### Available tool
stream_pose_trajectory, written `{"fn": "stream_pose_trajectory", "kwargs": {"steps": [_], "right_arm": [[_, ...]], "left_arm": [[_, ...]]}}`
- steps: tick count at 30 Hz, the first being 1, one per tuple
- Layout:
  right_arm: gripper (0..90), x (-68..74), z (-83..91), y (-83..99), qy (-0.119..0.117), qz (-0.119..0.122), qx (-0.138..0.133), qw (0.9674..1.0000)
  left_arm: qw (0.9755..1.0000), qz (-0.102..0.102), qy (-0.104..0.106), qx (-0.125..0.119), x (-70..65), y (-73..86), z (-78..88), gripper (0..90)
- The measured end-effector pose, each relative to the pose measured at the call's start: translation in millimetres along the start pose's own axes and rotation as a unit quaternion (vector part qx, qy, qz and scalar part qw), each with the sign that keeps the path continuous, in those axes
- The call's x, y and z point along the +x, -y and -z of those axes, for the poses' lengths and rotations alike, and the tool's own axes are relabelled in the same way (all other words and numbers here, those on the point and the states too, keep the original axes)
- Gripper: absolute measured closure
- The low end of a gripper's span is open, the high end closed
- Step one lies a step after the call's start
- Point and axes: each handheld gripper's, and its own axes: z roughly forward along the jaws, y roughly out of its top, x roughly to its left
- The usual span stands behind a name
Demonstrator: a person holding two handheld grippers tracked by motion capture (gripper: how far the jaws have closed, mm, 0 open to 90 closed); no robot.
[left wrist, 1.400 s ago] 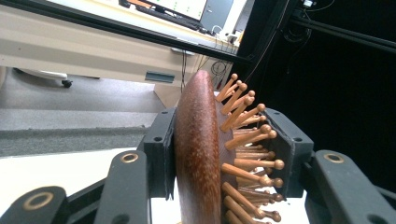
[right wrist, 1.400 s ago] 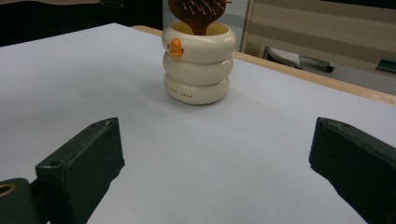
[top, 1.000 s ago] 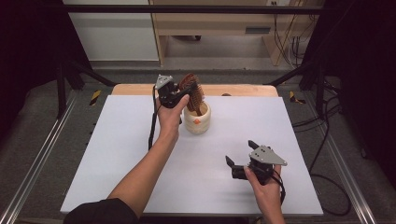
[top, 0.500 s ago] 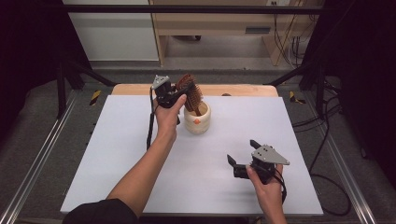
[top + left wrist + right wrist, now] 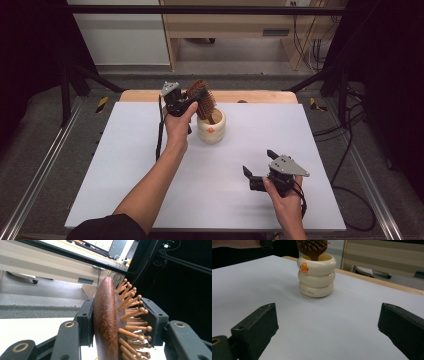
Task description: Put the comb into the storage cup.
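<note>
A wooden hairbrush [image 5: 201,98] stands head-up in a cream ringed holder [image 5: 212,128] near the far edge of the white counter [image 5: 125,170], its handle down inside the cup and its head clamped in the left gripper [image 5: 192,100]. In the left gripper view the two black fingers [image 5: 86,320] press on either side of the brush head, one against its smooth dark back, the other against the tips of its knobbed wooden bristles. The right gripper [image 5: 260,170] waits low over the near right part of the counter, well apart from the holder, its fingers [image 5: 257,326] spread wide with nothing between them; its own view looks across bare counter to the holder [image 5: 316,275] with its small orange mark and the brush head [image 5: 312,247] rising above the rim. Whether the brush is on its way in or out the frames cannot settle. If it is being stowed, the placing looks all but done, with only the release and withdrawal of the left gripper left; if it is being drawn out, the grasp is made and the lift remains.
</note>
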Motion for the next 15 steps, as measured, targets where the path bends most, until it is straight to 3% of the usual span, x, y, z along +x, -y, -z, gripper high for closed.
{"fn": "stream_pose_trajectory", "kwargs": {"steps": [15], "right_arm": [[3.2,-0.7,0.6,-0.1,0.001,-0.003,-0.001,1.0000]], "left_arm": [[0.9999,0.015,-0.003,-0.001,8.2,1.3,3.1,49.5]]}}
